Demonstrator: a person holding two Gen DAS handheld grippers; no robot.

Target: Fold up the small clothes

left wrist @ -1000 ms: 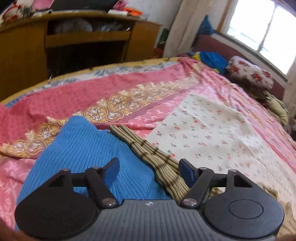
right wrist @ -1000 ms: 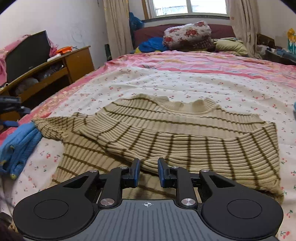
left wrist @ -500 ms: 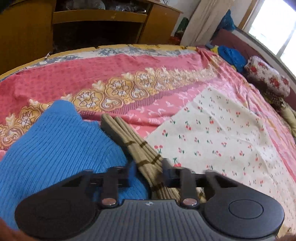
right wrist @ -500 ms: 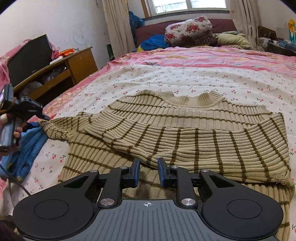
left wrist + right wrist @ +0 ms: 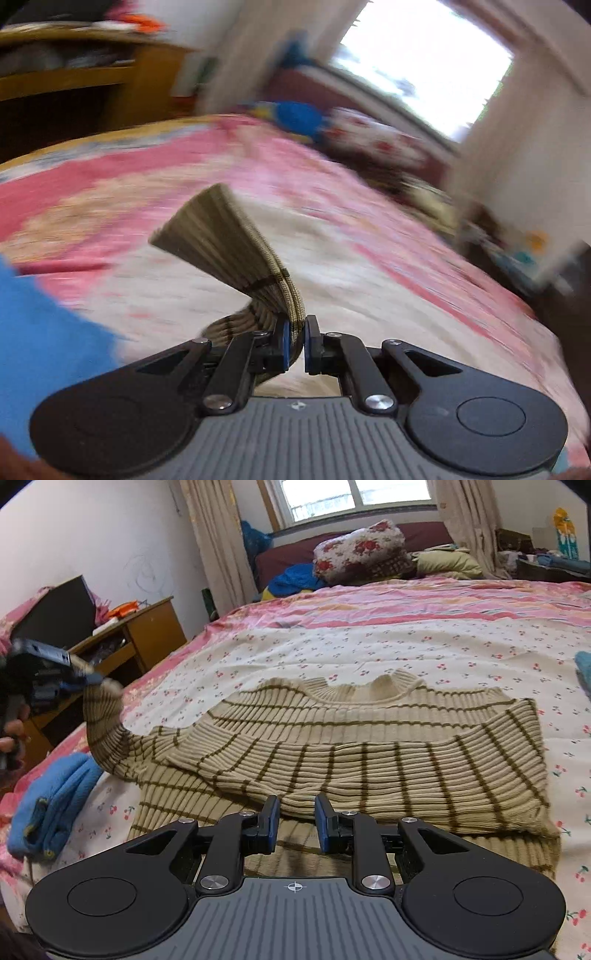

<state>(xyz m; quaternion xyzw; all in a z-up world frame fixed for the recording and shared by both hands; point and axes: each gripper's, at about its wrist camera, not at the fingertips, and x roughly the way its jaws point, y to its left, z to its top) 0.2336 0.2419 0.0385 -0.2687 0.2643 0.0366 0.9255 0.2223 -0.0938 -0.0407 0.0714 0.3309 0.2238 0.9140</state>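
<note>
A beige ribbed sweater with brown stripes (image 5: 369, 746) lies on the bed, its right side folded over the body. My left gripper (image 5: 295, 341) is shut on the sweater's left sleeve (image 5: 236, 251) near the cuff and holds it lifted above the bed; it also shows at the left of the right wrist view (image 5: 79, 679), with the sleeve (image 5: 107, 731) hanging from it. My right gripper (image 5: 295, 825) hovers just over the sweater's near hem, its jaws a little apart and empty.
A folded blue knit garment (image 5: 51, 805) lies at the bed's left edge, also seen in the left wrist view (image 5: 40, 350). A wooden desk (image 5: 147, 631) stands left of the bed. Pillows and bedding (image 5: 362, 550) are piled under the window.
My left gripper shut on the sleeve near the cuff and lifted it off the bed, swinging to the right. My right gripper stayed over the hem and opened slightly.
</note>
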